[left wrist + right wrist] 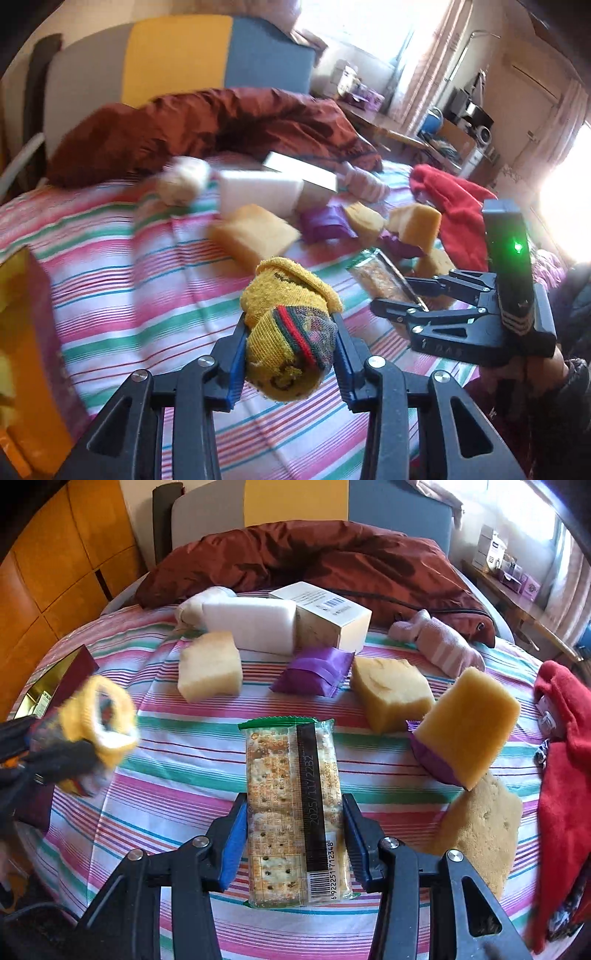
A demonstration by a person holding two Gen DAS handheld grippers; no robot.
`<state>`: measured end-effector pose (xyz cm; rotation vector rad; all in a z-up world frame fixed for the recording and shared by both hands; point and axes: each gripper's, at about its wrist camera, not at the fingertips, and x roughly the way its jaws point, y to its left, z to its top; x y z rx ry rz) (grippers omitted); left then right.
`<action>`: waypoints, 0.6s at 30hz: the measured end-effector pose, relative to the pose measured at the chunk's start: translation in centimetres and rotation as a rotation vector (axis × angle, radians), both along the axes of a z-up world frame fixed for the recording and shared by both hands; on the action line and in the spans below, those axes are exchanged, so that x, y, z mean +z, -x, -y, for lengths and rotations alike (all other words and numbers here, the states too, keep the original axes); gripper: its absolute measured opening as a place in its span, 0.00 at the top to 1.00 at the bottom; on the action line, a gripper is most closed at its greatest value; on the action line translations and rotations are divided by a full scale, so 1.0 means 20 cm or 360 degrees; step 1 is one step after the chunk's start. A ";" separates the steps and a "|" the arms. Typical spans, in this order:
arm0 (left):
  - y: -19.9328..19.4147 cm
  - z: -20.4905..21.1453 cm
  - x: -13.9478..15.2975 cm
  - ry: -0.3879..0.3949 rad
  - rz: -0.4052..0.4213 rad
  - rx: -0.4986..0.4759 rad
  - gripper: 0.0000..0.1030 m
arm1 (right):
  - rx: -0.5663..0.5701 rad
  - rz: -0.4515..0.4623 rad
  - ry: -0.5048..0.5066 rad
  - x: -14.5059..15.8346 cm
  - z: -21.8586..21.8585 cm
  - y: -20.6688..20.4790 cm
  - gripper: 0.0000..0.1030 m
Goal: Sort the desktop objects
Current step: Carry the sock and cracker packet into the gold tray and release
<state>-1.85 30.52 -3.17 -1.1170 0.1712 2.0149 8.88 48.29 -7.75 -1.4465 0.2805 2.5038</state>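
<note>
My left gripper [290, 325] is shut on a rolled yellow sock [288, 332] with a red and green band, held above the striped bedsheet [147, 288]. It shows blurred at the left of the right wrist view [99, 720]. My right gripper [293, 812] is shut on a cracker packet [291, 812] with a green edge and a barcode. The right gripper also shows in the left wrist view [402, 295], with the packet [384, 277] in it.
On the sheet lie several yellow sponges [210, 666], purple packets [314, 672], a white foam block [251, 624], a white box [325, 616], a pink sock [439, 642], a white sock [192, 605] and red cloth [565, 775]. A maroon duvet [314, 554] lies behind. An open box [29, 332] stands left.
</note>
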 end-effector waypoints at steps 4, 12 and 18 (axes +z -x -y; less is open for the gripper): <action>0.02 0.15 0.03 0.0016 -0.0047 0.0092 0.61 | -0.0008 -0.0010 0.0025 -0.03 -0.05 0.06 0.53; 0.06 0.44 0.09 0.0016 -0.0134 0.0279 0.61 | 0.0045 -0.0103 0.0117 0.10 0.07 0.07 0.53; 0.09 0.64 0.09 0.0004 -0.0132 0.0411 0.61 | 0.0238 -0.0210 0.0185 0.25 0.35 0.14 0.53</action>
